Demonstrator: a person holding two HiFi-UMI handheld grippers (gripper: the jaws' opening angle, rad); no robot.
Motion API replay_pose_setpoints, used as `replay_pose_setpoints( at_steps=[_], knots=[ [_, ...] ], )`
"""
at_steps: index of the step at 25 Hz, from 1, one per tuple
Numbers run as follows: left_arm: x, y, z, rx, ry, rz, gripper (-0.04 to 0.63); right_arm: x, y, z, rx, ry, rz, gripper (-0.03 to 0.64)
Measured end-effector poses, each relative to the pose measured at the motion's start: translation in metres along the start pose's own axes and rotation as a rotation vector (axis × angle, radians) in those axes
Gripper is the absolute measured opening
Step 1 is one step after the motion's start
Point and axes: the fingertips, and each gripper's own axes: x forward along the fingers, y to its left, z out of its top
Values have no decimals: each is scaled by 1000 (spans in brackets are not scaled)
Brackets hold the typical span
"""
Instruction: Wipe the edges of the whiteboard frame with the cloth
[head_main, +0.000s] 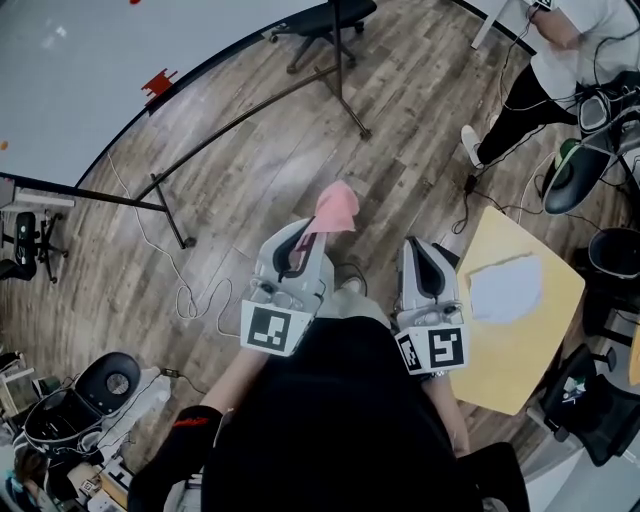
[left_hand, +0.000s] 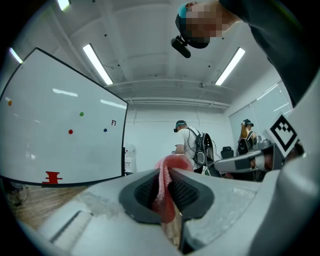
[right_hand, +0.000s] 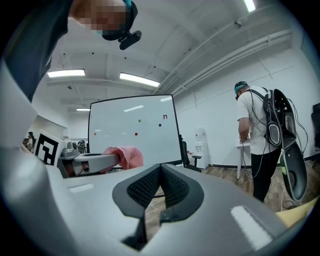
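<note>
Left gripper (left_hand: 165, 196) is clamped on the pink cloth (left_hand: 171, 165). The left gripper view shows the fabric pinched between the ribbed pads, with a fold bunched above the jaw tips. In the head view the cloth sticks out ahead of that gripper, over the wooden floor (head_main: 250, 200). Right gripper (right_hand: 159, 186) has its jaws together with nothing between them; it is held level just beside the left one.

The whiteboard (head_main: 70, 70) stands on a black wheeled stand (head_main: 160, 200) at the upper left of the head view, well apart from both grippers. It has a few coloured dots and a red mark on its face. Its dark frame (left_hand: 75, 181) runs along the bottom and right side in the left gripper view. The cloth touches no part of it.

Progress, judged from this: cloth pick-up is done, the grip looks secure, wiping has not begun — no contact with any edge. All the frame work is left: close the gap to the board, press the cloth on an edge, run it along each side. Can't tell if the frame is dirty; too small.

A yellow table (head_main: 555, 300) sits at right, and another person (head_main: 560, 50) stands at the far upper right — neither is involved.
</note>
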Motion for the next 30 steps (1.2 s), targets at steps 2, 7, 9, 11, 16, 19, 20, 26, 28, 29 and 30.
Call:
replay_pose_setpoints(
  at_steps=[2,7,9,11,16,19,20,26,28,29,30],
  knots=[
    [7,7,-1,-5,3,-1,23,9,-2,0,3,6,-5,2],
    [20,31,-3,-11,11,13,25,39,-4,1,3,17,-1,2],
    [28,43,-2,-12,12,17,24,54,-4,2,5,22,0,2],
    [37,55,0,-14,18,17,23,70,-5,5,12,26,2,2],
    [66,91,5,-15,19,6,23,114,-3,16,23,31,4,2],
    [85,114,8,-20,15,0,24,142,-2,20,14,38,1,2],
    [90,120,9,-19,13,-4,25,150,-3,21,12,39,-2,2],
    [112,154,13,-22,3,-31,23,188,-4,27,1,38,-32,2],
    [114,164,14,-21,-1,-36,24,197,-1,28,-2,41,-38,2],
    [115,168,15,-22,-1,-38,24,202,1,29,-6,41,-39,2],
    [115,172,15,-27,1,-38,25,206,3,31,-9,40,-40,2]
  ],
)
